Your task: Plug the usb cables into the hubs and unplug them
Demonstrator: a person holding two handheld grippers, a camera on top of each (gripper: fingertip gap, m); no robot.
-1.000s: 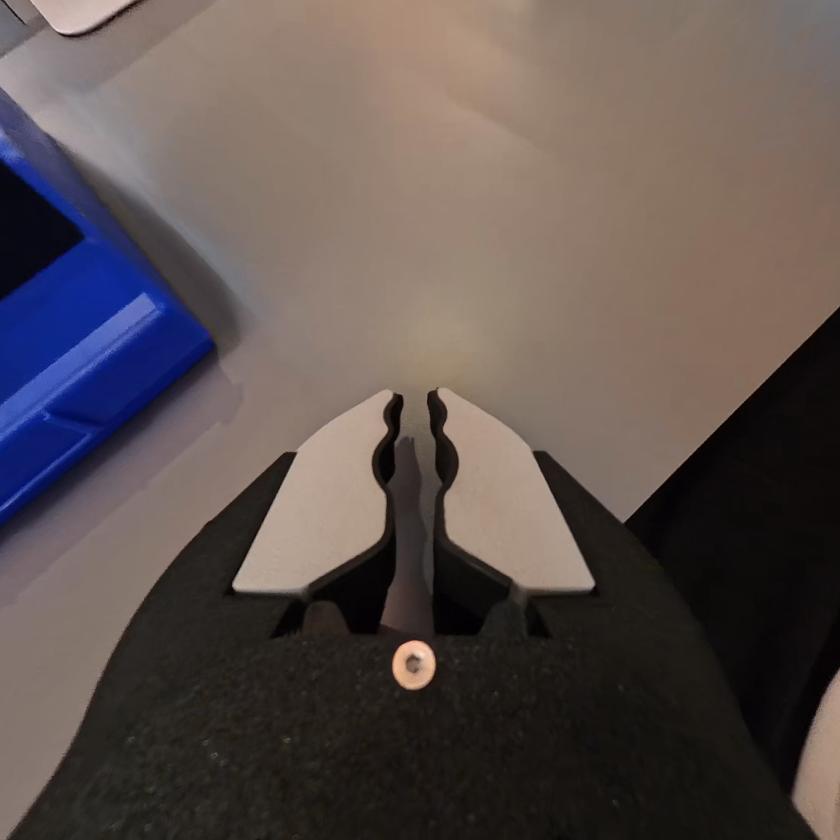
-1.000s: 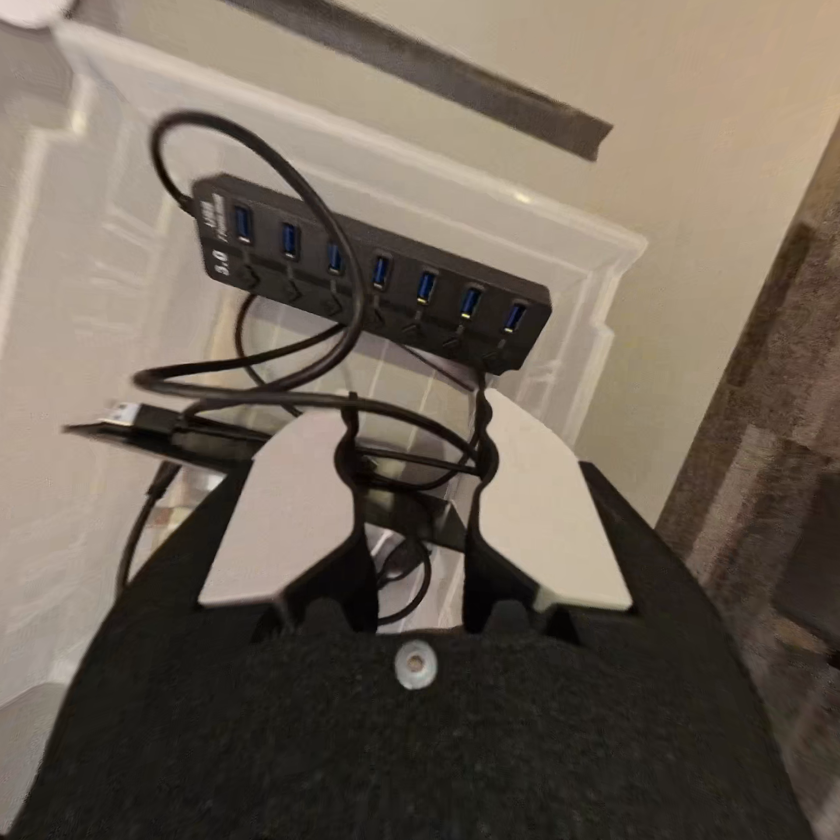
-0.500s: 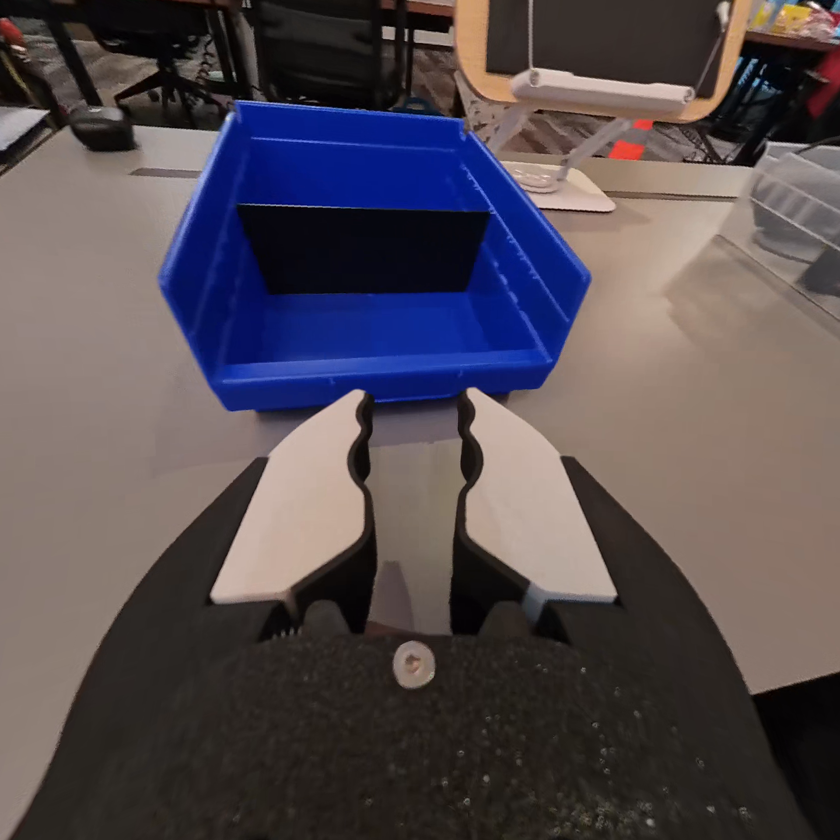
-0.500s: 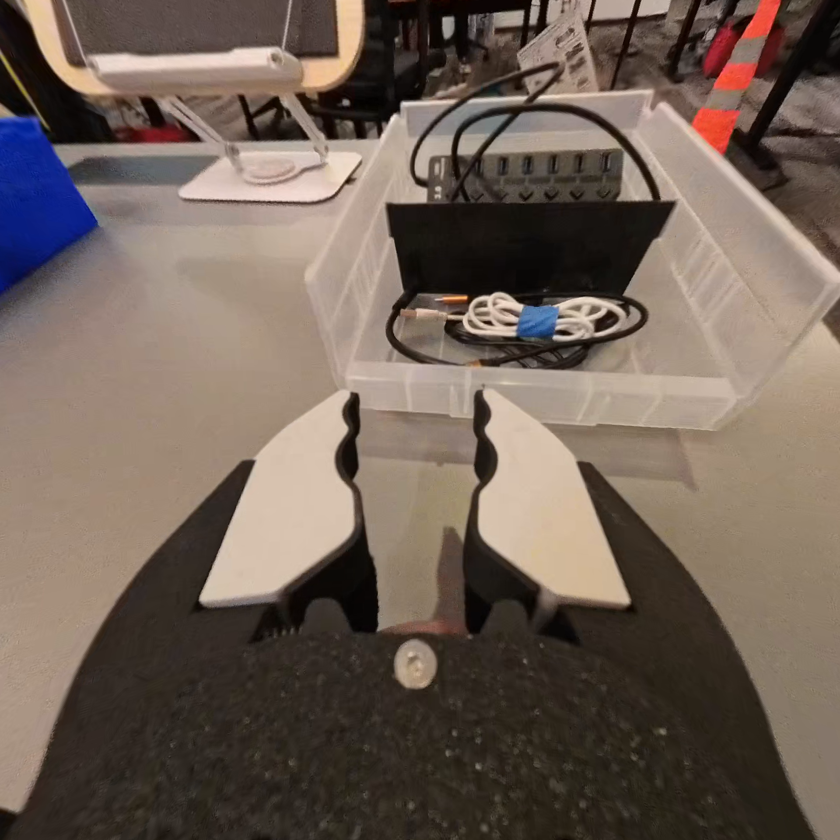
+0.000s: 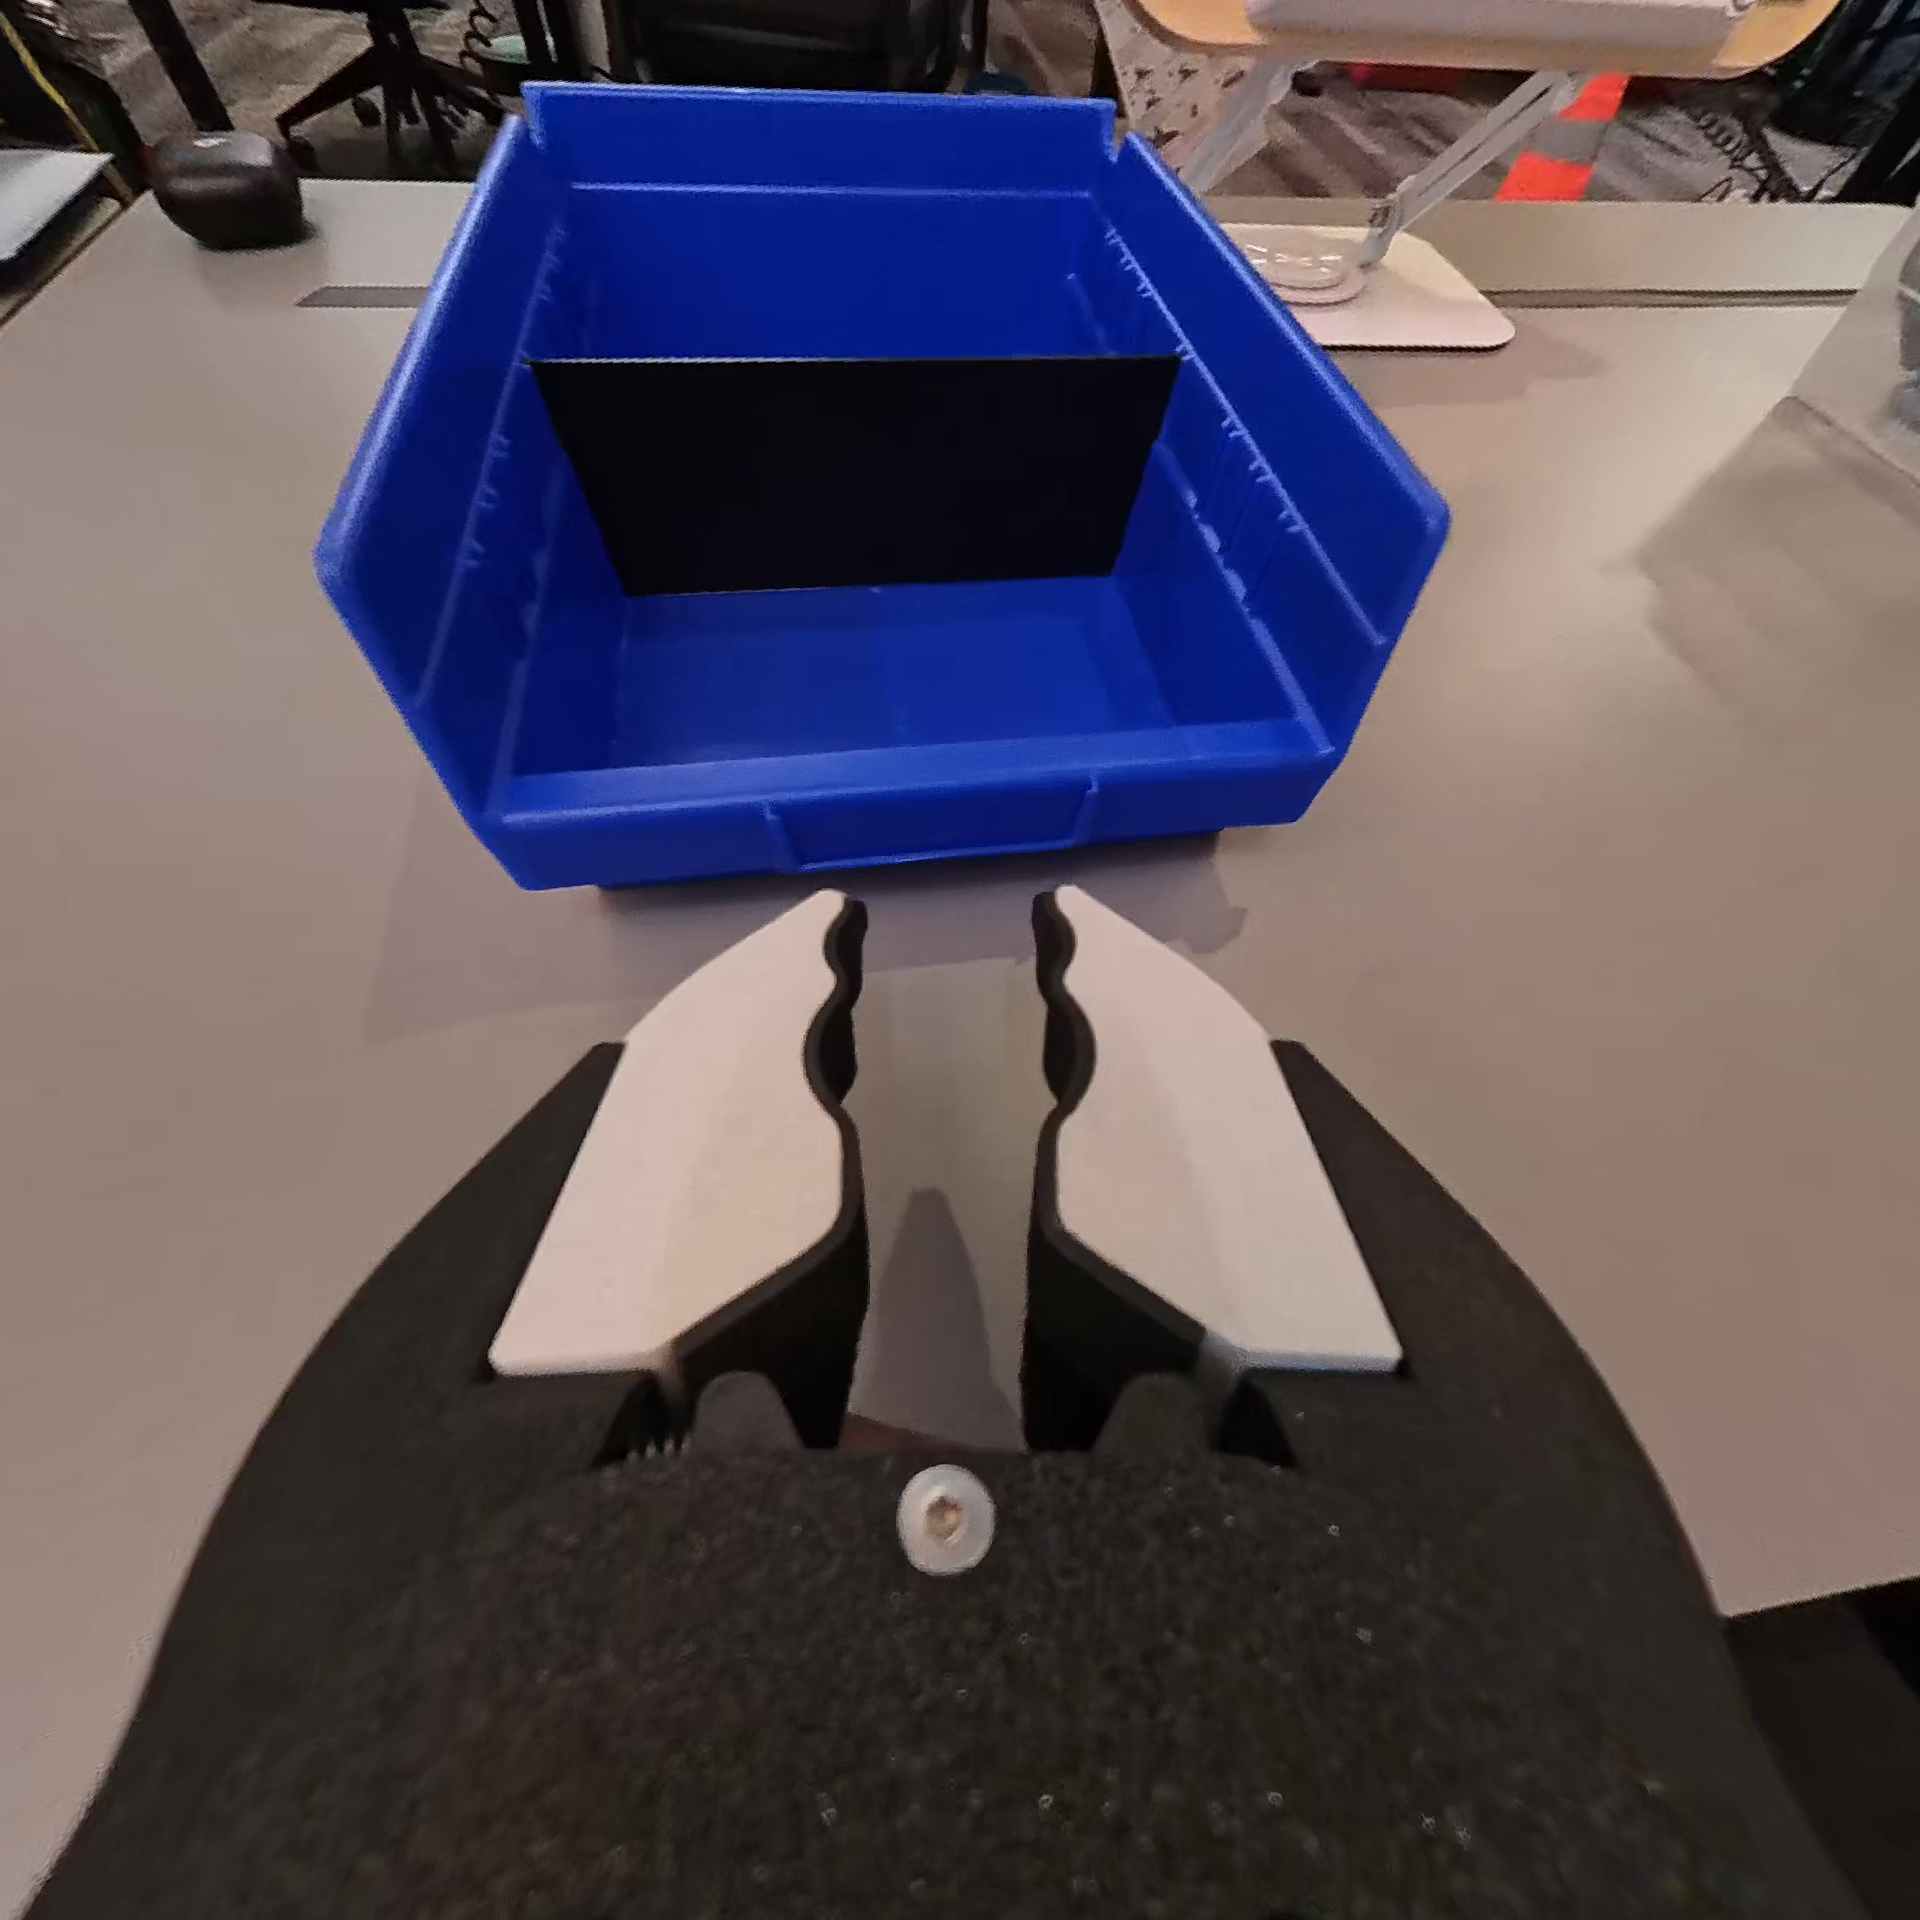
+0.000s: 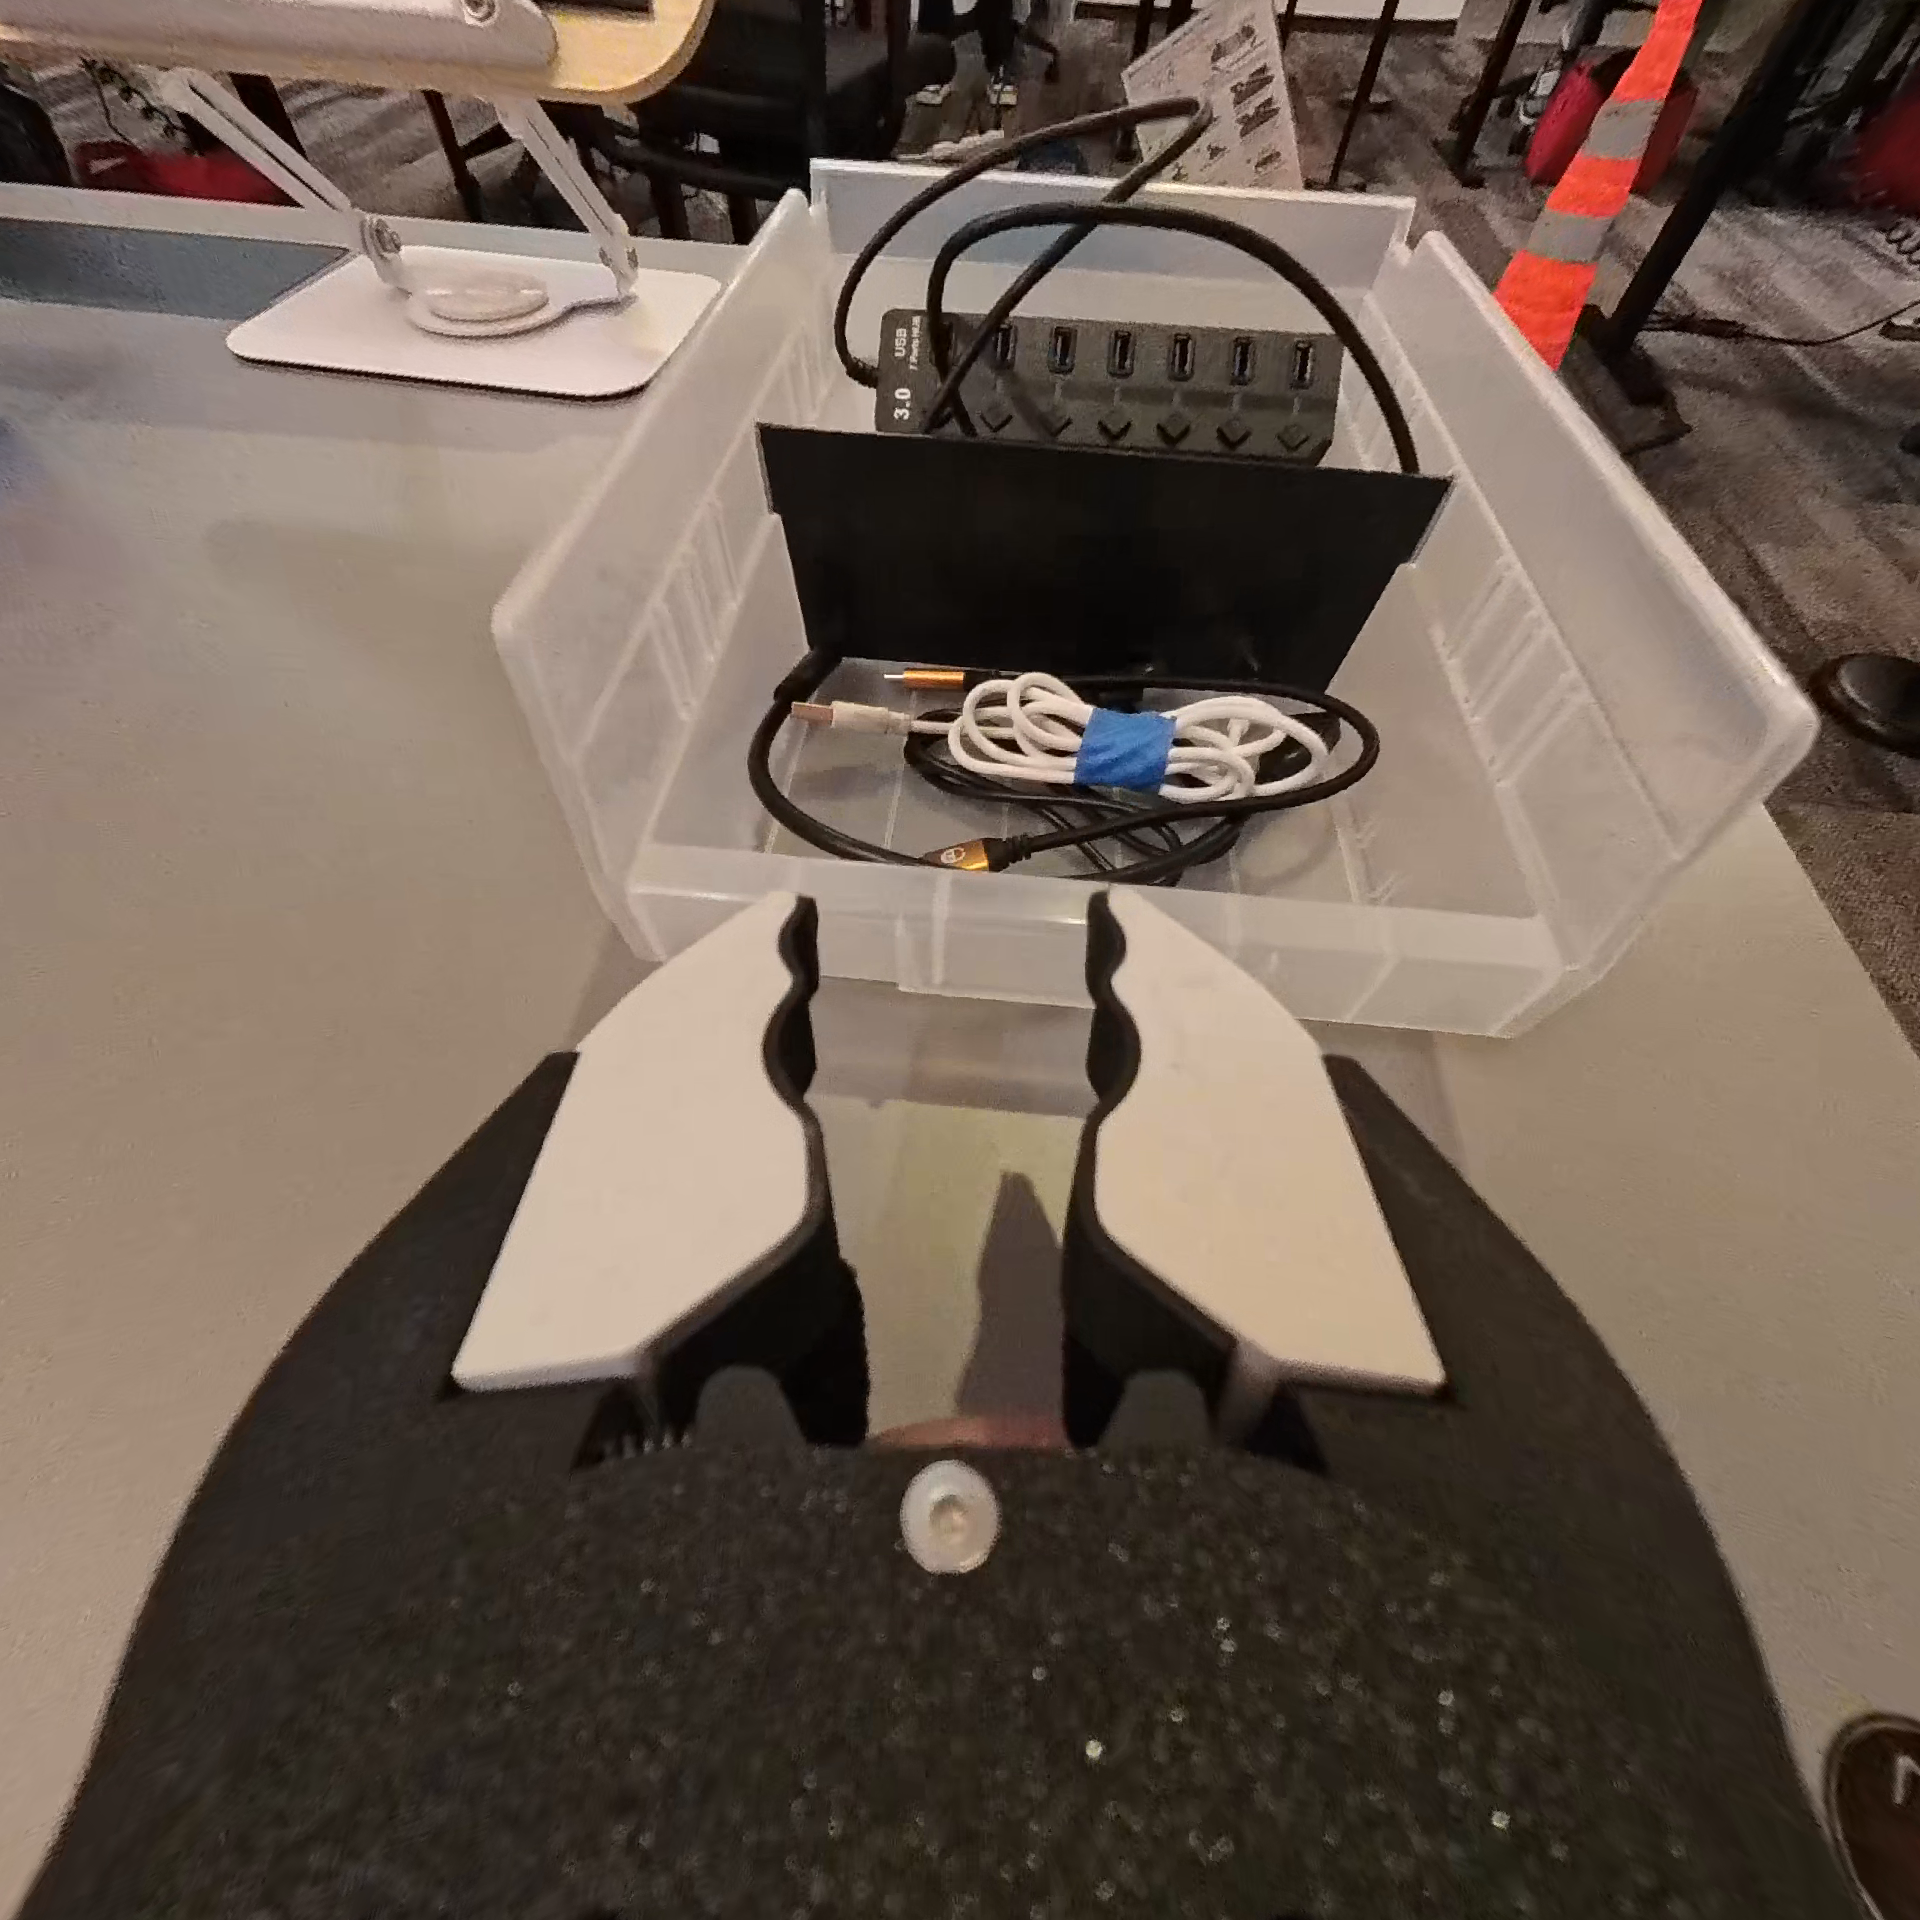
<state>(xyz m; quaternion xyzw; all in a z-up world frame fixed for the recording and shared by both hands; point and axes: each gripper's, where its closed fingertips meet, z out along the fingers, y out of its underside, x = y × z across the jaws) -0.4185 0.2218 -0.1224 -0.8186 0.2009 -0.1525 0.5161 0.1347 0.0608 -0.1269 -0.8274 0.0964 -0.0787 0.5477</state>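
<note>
Both grippers empty, fingers parted: left gripper [image 5: 943, 914] just short of blue bin [image 5: 644, 831], right gripper [image 6: 945, 914] at clear bin [image 6: 1455, 977]. Nothing plugged yet. Cables [image 6: 1060, 738] lie in front compartment, hub [image 6: 1112, 379] behind black divider [image 6: 1091, 561]. Next, prob.: reach in w/ right, pinch a plug.

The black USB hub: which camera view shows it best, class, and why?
The right wrist view. There the black USB hub stands in the clear bin behind the black divider, its row of ports facing the camera. The left wrist view shows none of it, only the blue bin on the table.
</note>
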